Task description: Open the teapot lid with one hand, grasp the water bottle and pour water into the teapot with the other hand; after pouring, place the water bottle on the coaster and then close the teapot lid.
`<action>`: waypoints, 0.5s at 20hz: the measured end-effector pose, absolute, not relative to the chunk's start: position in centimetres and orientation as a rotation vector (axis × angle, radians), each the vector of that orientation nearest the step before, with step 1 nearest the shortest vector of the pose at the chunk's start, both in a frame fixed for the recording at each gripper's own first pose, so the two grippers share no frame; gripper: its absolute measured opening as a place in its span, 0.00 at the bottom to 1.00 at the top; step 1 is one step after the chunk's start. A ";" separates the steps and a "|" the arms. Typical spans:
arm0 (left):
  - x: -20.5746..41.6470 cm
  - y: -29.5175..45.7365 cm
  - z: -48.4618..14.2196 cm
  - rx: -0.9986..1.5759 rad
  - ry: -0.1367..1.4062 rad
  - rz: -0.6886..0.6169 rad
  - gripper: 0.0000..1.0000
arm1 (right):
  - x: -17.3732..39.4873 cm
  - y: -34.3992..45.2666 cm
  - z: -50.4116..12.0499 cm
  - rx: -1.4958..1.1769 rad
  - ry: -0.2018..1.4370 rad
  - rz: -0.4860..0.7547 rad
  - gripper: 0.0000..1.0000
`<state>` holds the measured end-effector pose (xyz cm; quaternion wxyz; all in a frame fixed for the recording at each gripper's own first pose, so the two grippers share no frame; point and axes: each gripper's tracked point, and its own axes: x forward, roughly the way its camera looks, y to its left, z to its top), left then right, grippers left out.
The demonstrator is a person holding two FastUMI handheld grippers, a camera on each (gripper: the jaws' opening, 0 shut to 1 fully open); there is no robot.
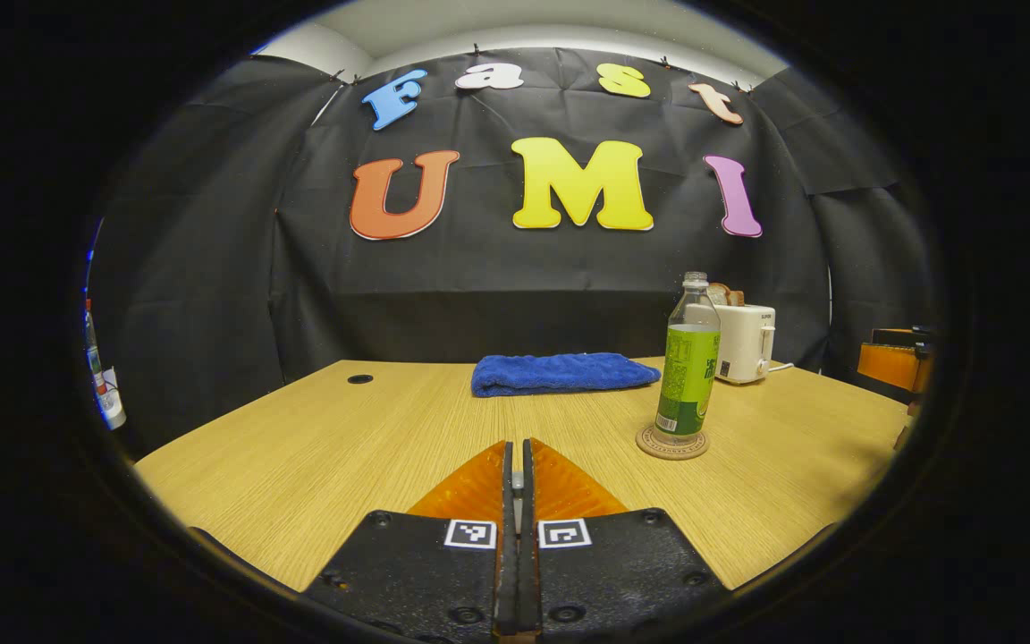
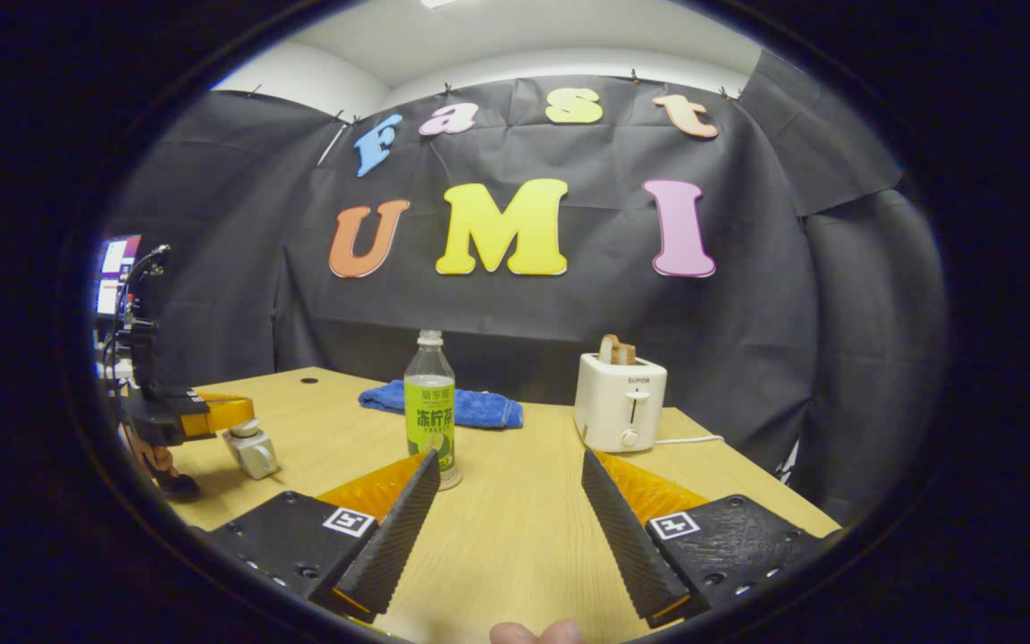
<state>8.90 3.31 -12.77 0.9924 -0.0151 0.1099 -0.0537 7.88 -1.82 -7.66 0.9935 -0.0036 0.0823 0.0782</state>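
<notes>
Bottle (image 2: 430,407) rests on its coaster (image 1: 672,442), right gripper (image 2: 510,501) gaping wide, empty, just short of it. Left gripper (image 1: 518,474) — jaws pinched together, apparently on something small, likely the lid — hovers left of the bottle; best to square up on the label before squeezing.

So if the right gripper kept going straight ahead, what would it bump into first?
Probably nothing soon. The open right gripper points between the green-labelled plastic water bottle and the white toaster. Bare wooden table lies ahead, then the black cloth wall, though depth is hard to judge.

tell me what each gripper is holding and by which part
Right gripper is open, holding nothing. Left gripper is shut, tips at the knob atop the white teapot; a real grip cannot be confirmed.
</notes>
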 end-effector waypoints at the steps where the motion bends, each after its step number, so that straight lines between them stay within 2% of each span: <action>1: 8.9 3.3 -12.8 -0.031 0.218 -0.105 0.03 | 7.9 -1.7 -7.6 -0.003 0.163 0.157 0.95; 2: 8.8 3.3 -12.9 -0.041 0.217 -0.099 0.03 | 7.9 -1.4 -7.5 0.008 0.159 0.167 0.99; 3: 8.8 3.3 -12.8 -0.042 0.215 -0.096 0.03 | 7.8 -1.3 -7.3 0.011 0.156 0.172 0.95; 6: 8.8 3.2 -14.0 -0.031 0.235 -0.091 0.04 | 7.4 -0.7 -6.7 0.004 0.128 0.184 0.95; 8: 8.7 3.5 -13.7 -0.021 0.237 -0.072 0.09 | 7.1 -0.5 -6.7 0.010 0.125 0.185 0.95; 10: 8.4 3.6 -12.6 -0.007 0.214 -0.056 0.33 | 7.1 -0.3 -6.7 0.026 0.121 0.182 0.95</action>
